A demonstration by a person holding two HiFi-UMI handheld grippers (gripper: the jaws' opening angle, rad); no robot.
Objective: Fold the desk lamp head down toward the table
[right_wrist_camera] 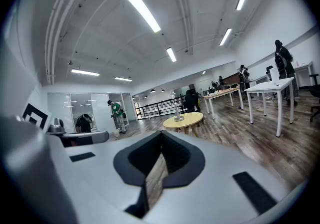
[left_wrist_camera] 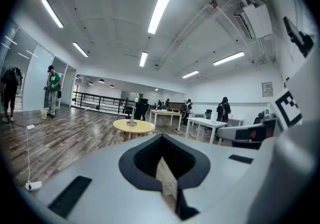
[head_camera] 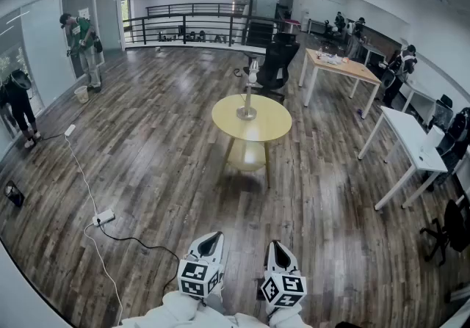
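Note:
A silver desk lamp [head_camera: 249, 92] stands upright on a round yellow table [head_camera: 252, 122] in the middle of the room, far ahead of me. In the left gripper view the lamp [left_wrist_camera: 132, 116] is small on the table [left_wrist_camera: 133, 126]; in the right gripper view the lamp [right_wrist_camera: 178, 110] rises from the table [right_wrist_camera: 183, 121]. My left gripper [head_camera: 211, 243] and right gripper [head_camera: 278, 249] are low in the head view, side by side, both shut and holding nothing. Each is well short of the table.
A black office chair [head_camera: 277, 64] stands behind the yellow table. Wooden desk [head_camera: 340, 68] and white desks [head_camera: 413, 141] line the right side. A white cable and power strip [head_camera: 103, 217] lie on the wood floor at left. People stand at the far left and far right.

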